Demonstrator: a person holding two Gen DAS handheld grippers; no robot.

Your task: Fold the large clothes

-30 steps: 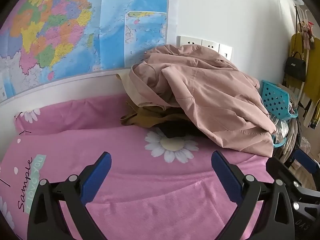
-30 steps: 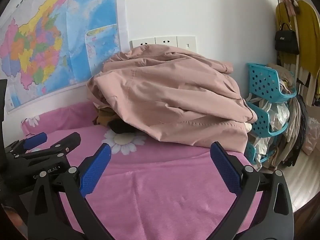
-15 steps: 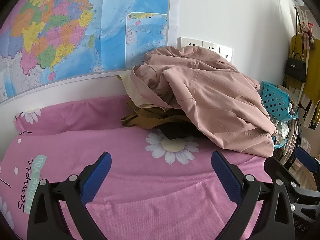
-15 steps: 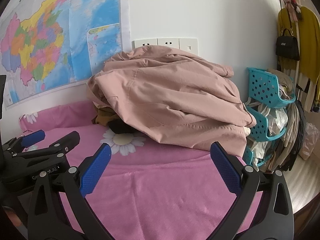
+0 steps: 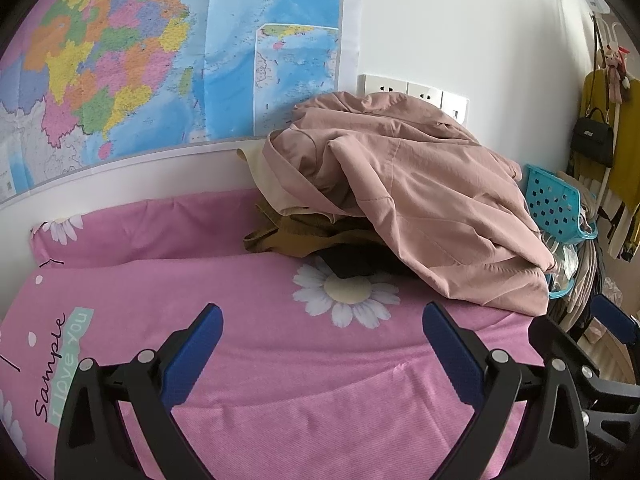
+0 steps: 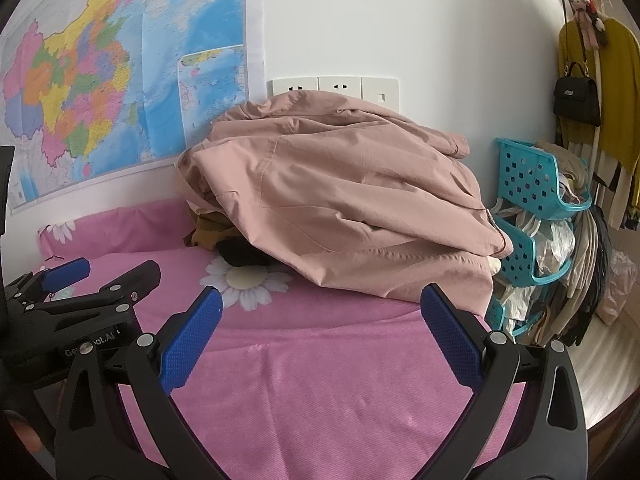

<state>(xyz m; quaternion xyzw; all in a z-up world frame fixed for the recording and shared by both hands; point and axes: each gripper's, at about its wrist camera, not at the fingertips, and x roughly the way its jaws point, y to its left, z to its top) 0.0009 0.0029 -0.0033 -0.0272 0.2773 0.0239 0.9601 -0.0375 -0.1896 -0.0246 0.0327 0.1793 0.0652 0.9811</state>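
Sprawling crumpled along the wall, pink jacket (image 5: 416, 200) (image 6: 352, 204) lies untouched; both grippers (image 5: 322, 322) (image 6: 320, 304) gape, holding nothing.

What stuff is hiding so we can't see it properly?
- Both views: the brown garment and black garment are mostly buried under the pink jacket.
- Right wrist view: the wall map print is too small to read.
- Left wrist view: the blue basket is partly behind the jacket.
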